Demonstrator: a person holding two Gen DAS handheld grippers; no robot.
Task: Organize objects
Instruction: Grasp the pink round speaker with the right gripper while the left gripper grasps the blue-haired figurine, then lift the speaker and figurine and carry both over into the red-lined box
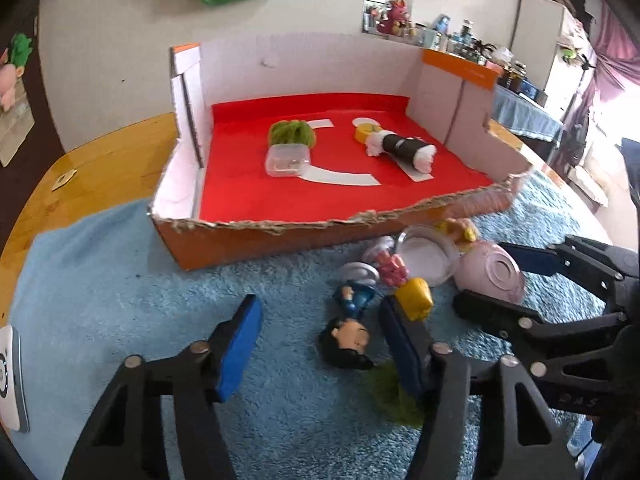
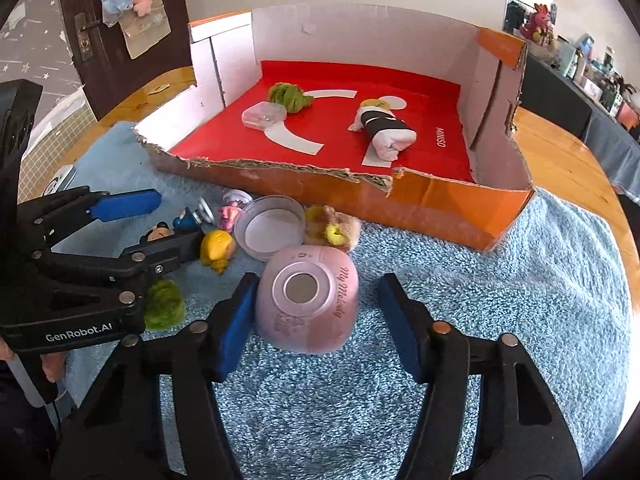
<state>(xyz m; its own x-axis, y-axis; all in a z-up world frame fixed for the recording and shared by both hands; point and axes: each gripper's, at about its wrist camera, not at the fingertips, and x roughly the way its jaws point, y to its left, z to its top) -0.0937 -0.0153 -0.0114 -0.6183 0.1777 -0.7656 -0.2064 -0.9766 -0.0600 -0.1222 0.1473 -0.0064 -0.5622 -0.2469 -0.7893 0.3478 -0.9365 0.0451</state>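
Observation:
An orange cardboard box (image 1: pixel 256 240) (image 2: pixel 440 208) with a red floor holds a green fuzzy ball (image 1: pixel 291 133), a clear plastic case (image 1: pixel 287 160), a yellow roll (image 1: pixel 366 130) and a rolled white cloth with a black band (image 1: pixel 404 149) (image 2: pixel 386 130). In front on the blue towel lie a dark-haired figurine (image 1: pixel 348 338), a yellow toy (image 1: pixel 416 298) (image 2: pixel 218 249), a round clear lid (image 2: pixel 269 232) and a pink "My Melody" bowl (image 2: pixel 308 304) upside down. My left gripper (image 1: pixel 316 344) is open around the figurine. My right gripper (image 2: pixel 316 324) is open around the pink bowl.
A blue towel (image 2: pixel 500 300) covers the wooden table (image 1: pixel 100 160). A green fuzzy ball (image 2: pixel 164 304) lies under the left gripper. A white device (image 1: pixel 12 376) lies at the towel's left edge. A small pink figure (image 1: pixel 392 266) and a yellow-pink plush (image 2: pixel 332 228) lie by the box.

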